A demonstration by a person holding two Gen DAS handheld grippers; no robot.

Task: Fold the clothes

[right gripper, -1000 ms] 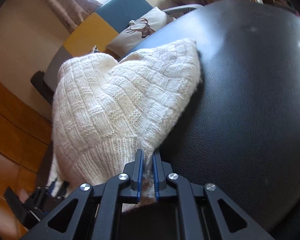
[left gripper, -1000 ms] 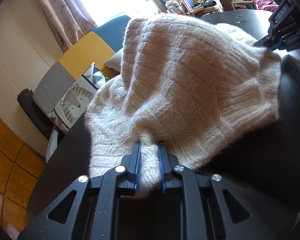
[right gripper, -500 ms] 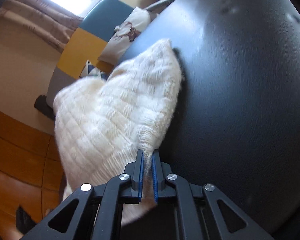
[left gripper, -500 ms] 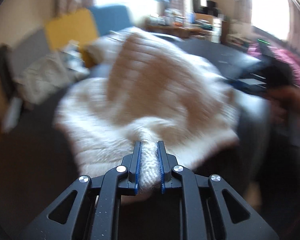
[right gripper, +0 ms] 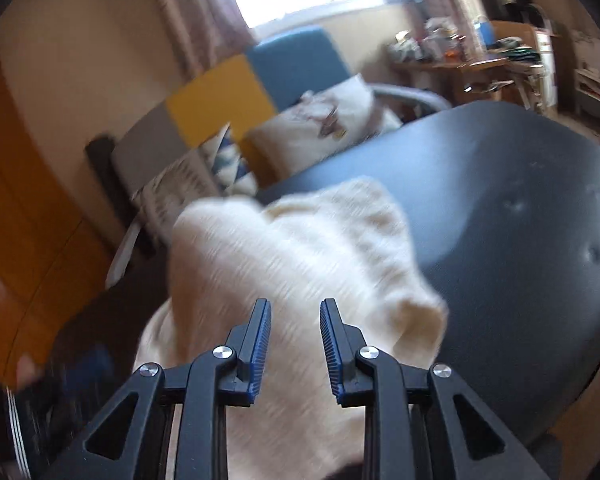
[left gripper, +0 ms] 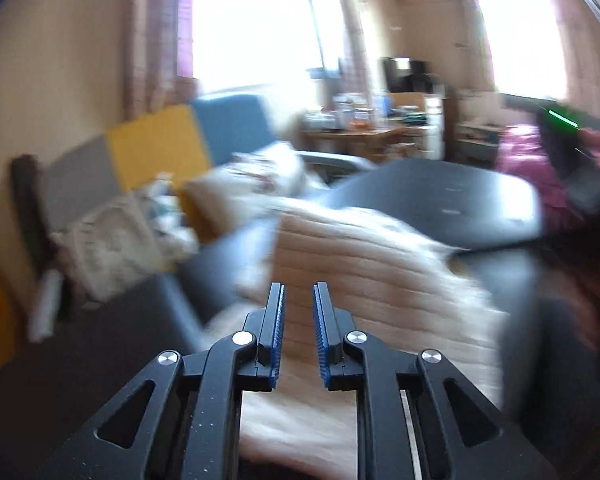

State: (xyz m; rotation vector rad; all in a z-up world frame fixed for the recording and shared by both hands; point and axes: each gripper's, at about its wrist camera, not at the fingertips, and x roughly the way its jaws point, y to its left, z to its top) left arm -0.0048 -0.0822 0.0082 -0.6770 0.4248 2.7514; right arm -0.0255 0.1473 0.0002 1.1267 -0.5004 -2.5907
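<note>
A cream knit sweater (right gripper: 300,256) lies heaped on a black padded tabletop (right gripper: 500,200), filling the lower centre of both wrist views. The right gripper (right gripper: 295,308) stands with its blue-padded jaws clearly apart, having just been opening. The knit shows through the gap, but neither pad presses on it.

In the left wrist view, the left gripper (left gripper: 299,292) keeps only a narrow gap, also with knit showing in it. Motion blur hides whether its pads pinch the fabric.

At upper left of the right view, a sofa (right gripper: 220,96) with grey, yellow and blue back panels carries printed cushions (right gripper: 320,128). At upper right, a wooden desk (right gripper: 480,64) is crowded with small items. The blur leaves any lettering on them unreadable.
</note>
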